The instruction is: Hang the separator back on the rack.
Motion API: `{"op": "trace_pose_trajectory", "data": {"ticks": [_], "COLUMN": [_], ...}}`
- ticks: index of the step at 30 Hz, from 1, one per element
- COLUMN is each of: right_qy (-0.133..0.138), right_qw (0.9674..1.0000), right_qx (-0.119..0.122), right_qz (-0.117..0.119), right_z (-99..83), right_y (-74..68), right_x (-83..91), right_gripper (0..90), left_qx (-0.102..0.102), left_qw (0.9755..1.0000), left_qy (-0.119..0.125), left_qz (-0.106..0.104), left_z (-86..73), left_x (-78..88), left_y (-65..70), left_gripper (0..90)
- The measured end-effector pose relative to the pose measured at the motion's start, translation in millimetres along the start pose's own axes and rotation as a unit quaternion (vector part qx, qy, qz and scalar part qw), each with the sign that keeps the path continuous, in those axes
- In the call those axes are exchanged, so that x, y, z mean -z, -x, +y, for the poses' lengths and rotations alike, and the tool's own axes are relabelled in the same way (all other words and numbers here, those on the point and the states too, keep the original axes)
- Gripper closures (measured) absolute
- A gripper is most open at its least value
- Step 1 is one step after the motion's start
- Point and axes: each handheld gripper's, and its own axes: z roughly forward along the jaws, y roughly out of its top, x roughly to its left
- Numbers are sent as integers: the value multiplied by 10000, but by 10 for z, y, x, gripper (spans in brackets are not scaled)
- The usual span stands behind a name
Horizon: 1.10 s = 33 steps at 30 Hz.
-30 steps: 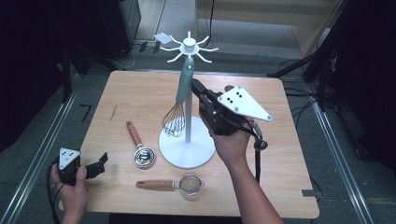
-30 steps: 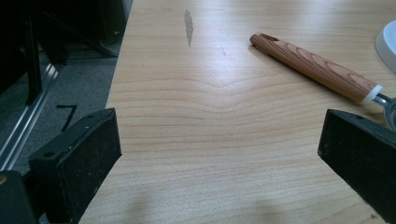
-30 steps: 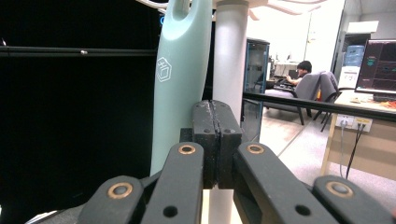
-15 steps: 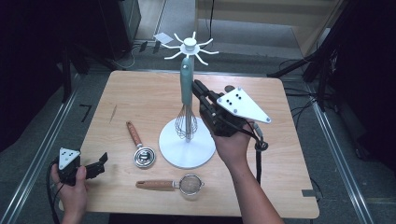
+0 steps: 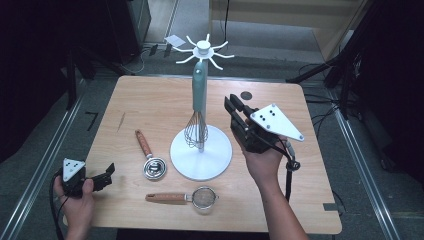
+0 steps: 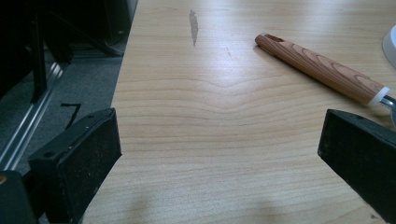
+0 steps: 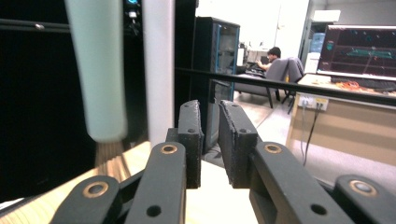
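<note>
A whisk (image 5: 198,100) with a pale green handle hangs upright from the white hook stand (image 5: 201,155), its wires just above the round base. My right gripper (image 5: 232,104) is to the right of the whisk, apart from it. Its jaws have just been opening and stand a narrow gap apart with nothing between them. In the right gripper view the gripper (image 7: 211,121) points past the whisk handle (image 7: 98,70) and the stand's pole (image 7: 159,70). My left gripper (image 5: 107,171) rests at the table's front left corner, open over bare wood (image 6: 219,154).
A metal measuring cup with a wooden handle (image 5: 150,157) lies left of the stand's base; that handle (image 6: 322,70) lies ahead of the left jaws. A small strainer (image 5: 187,198) lies near the front edge. The stand's hooks (image 5: 203,48) spread out at its top.
The right gripper held the tilted whisk against the stand. It has let go and drawn back to the right and down, and the whisk now hangs straight. The left hand stayed put.
</note>
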Motion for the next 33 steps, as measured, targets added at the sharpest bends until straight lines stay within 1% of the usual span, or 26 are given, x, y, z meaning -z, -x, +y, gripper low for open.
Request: {"op": "trace_pose_trajectory", "data": {"ticks": [1,4,6,7,8,9,11,12,13,15,16,19,20,21,22,23,24,26,28,29,31,33], "right_qy": [-23,-96,-146,-165,-211,-239,-295,-340,-366,-460,-490,-601,-681,-729,-818,-874,-913,-990,-1070,-1106,-1191,-1293], "right_qw": [10000,9999,9998,9997,9996,9994,9991,9989,9988,9981,9979,9971,9965,9961,9954,9951,9948,9942,9934,9930,9921,9907], "right_qx": [-26,-27,-26,-6,-34,-36,-68,-91,-90,-87,-62,-108,-129,-148,-112,-87,-75,-102,-135,-182,-225,-312], "right_qz": [-28,-101,-162,-181,-208,-238,-281,-306,-328,-391,-416,-462,-473,-483,-479,-461,-453,-411,-393,-363,-336,-293], "right_z": [-26,-108,-168,-191,-232,-264,-331,-367,-395,-485,-526,-645,-703,-741,-805,-854,-899,-983,-1070,-1117,-1221,-1329], "right_y": [20,81,120,137,159,182,229,249,265,314,341,399,417,424,434,435,434,427,416,407,384,349], "right_x": [14,53,79,88,108,126,163,184,198,243,262,323,353,367,390,410,431,469,498,508,532,557], "right_gripper": [796,790,785,780,778,776,770,767,765,751,746,715,706,700,692,687,683,673,664,663,662,661], "left_qx": [2,50,70,56,70,75,111,135,156,206,210,187,137,82,20,-31,-48,36,56,63,117,203], "left_qw": [10000,9999,9999,9994,9987,9987,9997,9998,9998,9997,9997,9995,9995,9993,9990,9989,9991,9997,9998,9998,9992,9984], "left_qy": [-10,49,-20,-128,-170,-174,-137,-122,-82,-77,-67,24,38,110,161,199,205,176,175,206,256,217], "left_qz": [11,-74,96,321,476,473,155,72,65,138,142,241,271,344,407,419,362,183,21,-51,-287,-490], "left_z": [2,-1,7,15,19,19,15,12,8,4,1,-14,-18,-27,-33,-39,-43,-56,-72,-78,-89,-103], "left_x": [-1,-1,-13,-33,-46,-49,-30,-25,-15,-9,-3,29,41,64,84,105,125,154,187,202,238,283], "left_y": [1,-12,-6,8,18,16,-10,-16,-20,-20,-21,-6,-1,22,40,57,68,97,149,180,244,332], "left_gripper": [0,0,0,0,57,79,25,2,0,5,23,68,102,157,199,245,285,340,391,415,463,534]}}
